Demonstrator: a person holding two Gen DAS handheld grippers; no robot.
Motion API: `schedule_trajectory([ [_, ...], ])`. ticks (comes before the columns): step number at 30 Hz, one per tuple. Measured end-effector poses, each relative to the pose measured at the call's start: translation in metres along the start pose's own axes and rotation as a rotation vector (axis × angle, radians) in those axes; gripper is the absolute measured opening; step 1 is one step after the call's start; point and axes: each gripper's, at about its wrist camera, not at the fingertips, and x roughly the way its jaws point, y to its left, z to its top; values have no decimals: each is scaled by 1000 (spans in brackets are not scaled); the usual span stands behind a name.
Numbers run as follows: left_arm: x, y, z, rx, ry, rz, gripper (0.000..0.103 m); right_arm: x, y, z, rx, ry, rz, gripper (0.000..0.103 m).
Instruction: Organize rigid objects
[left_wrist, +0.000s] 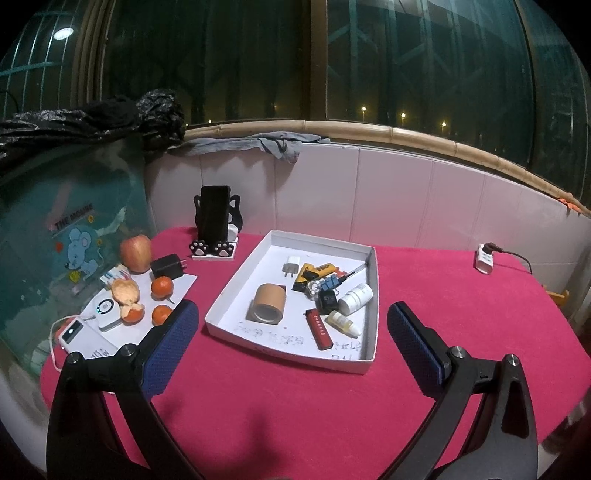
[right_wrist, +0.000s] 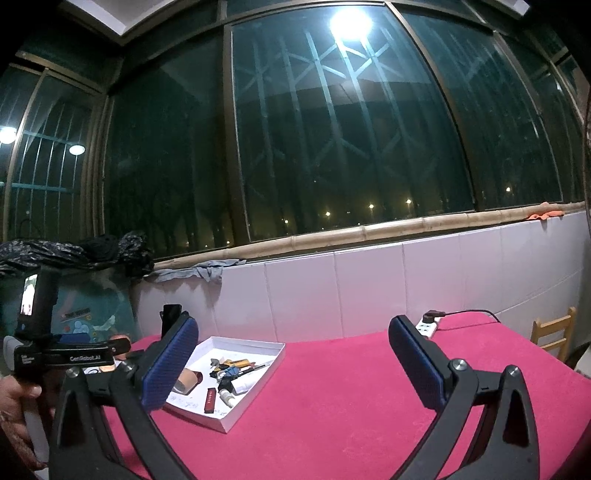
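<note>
So we hold both tools spread wide and empty above the red cloth (left_wrist: 295, 398), the left gripper (left_wrist: 291, 332) and the right gripper (right_wrist: 293, 354) alike. The white cardboard tray (left_wrist: 373, 291) sits just ahead between the left jaws, holding the small rigid pieces: a brown tape roll (left_wrist: 267, 304), a white bottle (left_wrist: 355, 297), a flat red bar (left_wrist: 320, 329). We judge no pick is under way; next we must choose one and descend.

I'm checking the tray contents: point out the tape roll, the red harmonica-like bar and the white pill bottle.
tape roll (left_wrist: 269, 307), left wrist view, on its brown side.
red bar (left_wrist: 320, 329), left wrist view, mid-length.
white pill bottle (left_wrist: 355, 298), left wrist view, on its body.
</note>
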Motion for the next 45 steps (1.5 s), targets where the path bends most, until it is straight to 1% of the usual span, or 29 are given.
schedule_trajectory([
  [23,5,-6,-3,27,15,-3,103,-1,-7,-1,16,33,1,103],
  [32,6,-10,-2,42,14,-22,103,3,-12,-2,38,61,4,103],
  [41,7,-10,-2,44,18,-35,103,3,-14,-2,47,67,3,103],
  [45,5,-12,-2,57,3,-38,103,4,-14,-3,55,73,1,103],
])
